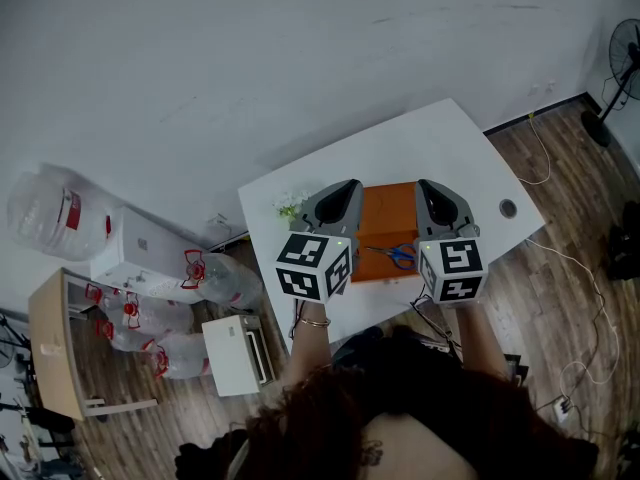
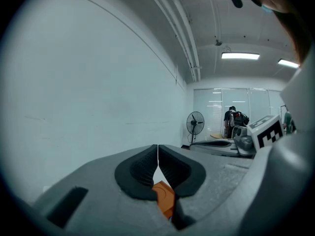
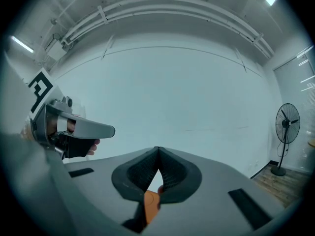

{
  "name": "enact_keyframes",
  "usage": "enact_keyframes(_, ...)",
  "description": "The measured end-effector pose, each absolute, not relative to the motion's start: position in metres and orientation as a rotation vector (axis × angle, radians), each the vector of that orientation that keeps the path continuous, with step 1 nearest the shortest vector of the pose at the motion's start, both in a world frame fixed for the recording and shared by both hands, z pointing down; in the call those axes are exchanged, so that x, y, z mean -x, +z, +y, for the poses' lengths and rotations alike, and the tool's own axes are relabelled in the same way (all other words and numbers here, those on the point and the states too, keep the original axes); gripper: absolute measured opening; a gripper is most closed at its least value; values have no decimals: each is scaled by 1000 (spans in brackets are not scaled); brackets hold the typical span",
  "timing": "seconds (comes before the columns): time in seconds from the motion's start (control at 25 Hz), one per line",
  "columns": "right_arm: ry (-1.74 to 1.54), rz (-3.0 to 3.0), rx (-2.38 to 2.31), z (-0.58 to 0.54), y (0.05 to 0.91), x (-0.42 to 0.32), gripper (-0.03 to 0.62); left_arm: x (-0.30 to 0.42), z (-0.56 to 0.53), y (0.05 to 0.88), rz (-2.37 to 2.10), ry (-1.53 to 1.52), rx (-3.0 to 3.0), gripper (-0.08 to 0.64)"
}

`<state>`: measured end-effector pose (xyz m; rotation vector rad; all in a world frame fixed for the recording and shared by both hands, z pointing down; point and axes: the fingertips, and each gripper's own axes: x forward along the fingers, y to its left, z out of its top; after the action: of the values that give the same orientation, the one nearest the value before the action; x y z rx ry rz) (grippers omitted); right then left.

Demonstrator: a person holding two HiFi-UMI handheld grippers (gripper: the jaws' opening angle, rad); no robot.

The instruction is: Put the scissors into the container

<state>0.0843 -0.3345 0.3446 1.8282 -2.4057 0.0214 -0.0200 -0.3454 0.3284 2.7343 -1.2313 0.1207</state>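
Blue-handled scissors [image 1: 398, 256] lie on the near part of an orange container [image 1: 385, 218] on the white table [image 1: 470, 158]. My left gripper [image 1: 346, 190] is held up on the container's left side and my right gripper [image 1: 428, 190] on its right side, above the scissors and apart from them. Both point toward the far wall. In the left gripper view the left gripper [image 2: 157, 155] is shut with nothing between its pads. The right gripper [image 3: 157, 157] is also shut and empty in its own view.
A small plant [image 1: 288, 206] stands on the table left of the container, and a cable hole [image 1: 508, 208] is near the right edge. Water bottles [image 1: 210, 273] and a white cabinet [image 1: 140, 243] are on the floor at left. A fan [image 1: 620, 68] stands far right.
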Motion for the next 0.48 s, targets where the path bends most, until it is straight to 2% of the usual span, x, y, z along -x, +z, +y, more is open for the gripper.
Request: enact_keyframes(0.48, 45, -2424, -1846, -317, 340, -82, -3, 22, -329, 332, -1218, 127, -2727, 20)
